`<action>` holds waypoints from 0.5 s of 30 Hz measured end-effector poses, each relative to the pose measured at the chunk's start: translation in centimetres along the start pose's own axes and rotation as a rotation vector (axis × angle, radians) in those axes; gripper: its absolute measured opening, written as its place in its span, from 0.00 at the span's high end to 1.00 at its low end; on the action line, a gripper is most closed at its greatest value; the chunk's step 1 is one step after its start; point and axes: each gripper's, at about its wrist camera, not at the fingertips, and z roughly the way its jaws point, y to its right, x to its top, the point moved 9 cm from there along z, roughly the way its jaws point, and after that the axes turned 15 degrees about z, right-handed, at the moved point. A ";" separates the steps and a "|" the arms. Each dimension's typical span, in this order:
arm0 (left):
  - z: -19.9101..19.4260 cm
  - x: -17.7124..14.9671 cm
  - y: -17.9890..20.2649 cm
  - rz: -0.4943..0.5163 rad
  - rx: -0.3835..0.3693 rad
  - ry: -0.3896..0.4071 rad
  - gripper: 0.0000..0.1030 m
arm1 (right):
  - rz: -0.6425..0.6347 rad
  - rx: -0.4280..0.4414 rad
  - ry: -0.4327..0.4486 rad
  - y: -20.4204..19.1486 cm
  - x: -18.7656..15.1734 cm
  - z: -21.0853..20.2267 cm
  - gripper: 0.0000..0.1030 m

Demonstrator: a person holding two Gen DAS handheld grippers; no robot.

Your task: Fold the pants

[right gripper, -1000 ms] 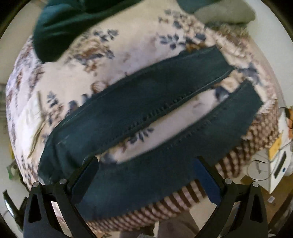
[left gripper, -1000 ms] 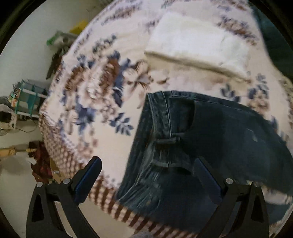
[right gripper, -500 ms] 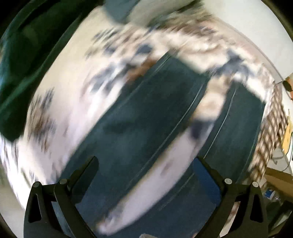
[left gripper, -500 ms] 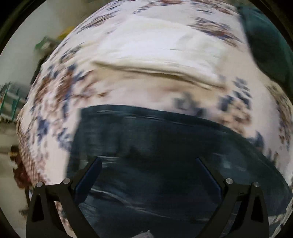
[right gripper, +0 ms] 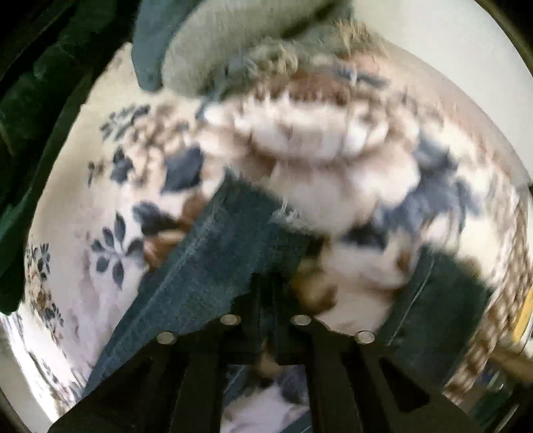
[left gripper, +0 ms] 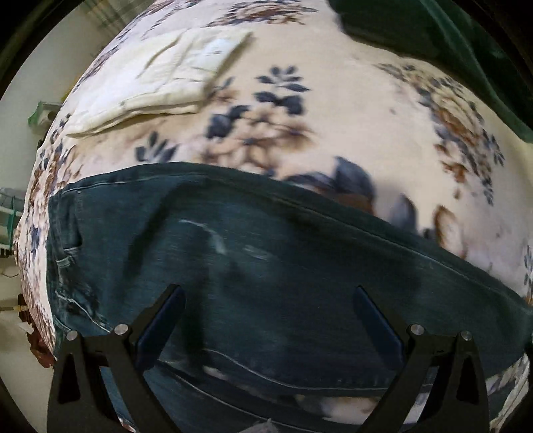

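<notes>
Dark blue jeans [left gripper: 266, 266] lie flat on a floral blanket [left gripper: 349, 110], waistband at the left. My left gripper [left gripper: 268, 293] hovers open just above the upper leg, with both fingers over denim and nothing pinched. In the right wrist view two leg ends show: the far leg [right gripper: 206, 266] with a frayed hem, and the near leg [right gripper: 443, 293]. My right gripper [right gripper: 266, 289] points down at the far leg's hem corner. Its jaws are closing to a tight pinch on the hem, and denim shows between the fingers. The picture is blurred there.
A folded white cloth [left gripper: 160, 76] lies on the bed beyond the waistband. Dark green fabric [left gripper: 433, 30] covers the far right corner and also shows as green fabric [right gripper: 33, 116] at the left. A grey-blue cushion [right gripper: 216, 43] sits past the hems. Both views show the bed's edges and floor clutter beyond them.
Both grippers swept across the bed and sank toward the jeans. The left moved from the waistband over the upper leg. The right reached the far hem, and its jaws went from wide open to closed.
</notes>
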 end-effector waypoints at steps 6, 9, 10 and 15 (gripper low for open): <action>-0.1 0.2 2.6 0.032 -0.032 -0.002 0.00 | -0.038 -0.052 0.003 -0.7 3.2 1.5 0.99; -0.2 -0.2 2.9 0.026 -0.046 -0.029 0.00 | -0.122 -0.165 -0.102 0.6 3.0 2.4 0.97; -0.3 -0.4 2.3 0.019 -0.053 -0.034 0.00 | -0.169 -0.188 -0.121 0.1 2.3 1.7 0.92; -1.3 -0.9 -2.9 -0.034 -0.046 -0.059 0.00 | -0.237 -0.047 -0.201 -4.4 -3.6 -3.5 0.11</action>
